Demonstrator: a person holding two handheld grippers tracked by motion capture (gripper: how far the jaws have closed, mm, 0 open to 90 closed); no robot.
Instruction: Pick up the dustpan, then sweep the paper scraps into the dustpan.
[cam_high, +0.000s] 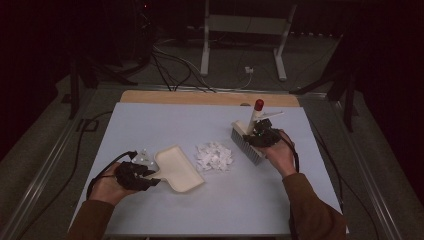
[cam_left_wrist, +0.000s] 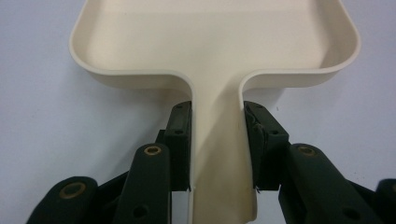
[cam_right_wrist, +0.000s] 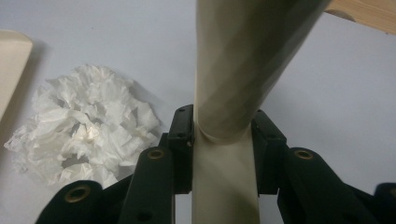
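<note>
A cream dustpan (cam_high: 179, 168) lies flat on the white table at the left of centre. My left gripper (cam_high: 150, 176) is shut on its handle (cam_left_wrist: 219, 154), which sits squeezed between both jaws. A heap of crumpled white paper scraps (cam_high: 214, 156) rests just right of the pan's mouth and shows again as white scraps (cam_right_wrist: 84, 133) in the right gripper view. A cream hand brush (cam_high: 247, 141) with a red-tipped handle stands with its grey bristles on the table to the right of the heap. My right gripper (cam_high: 260, 134) is shut on the brush handle (cam_right_wrist: 229, 121).
The white table top (cam_high: 150, 120) has a wooden strip (cam_high: 200, 97) along its far edge. Cables trail from both grippers off the table sides. A white frame stand (cam_high: 245, 35) and floor cables lie beyond the table in the dark.
</note>
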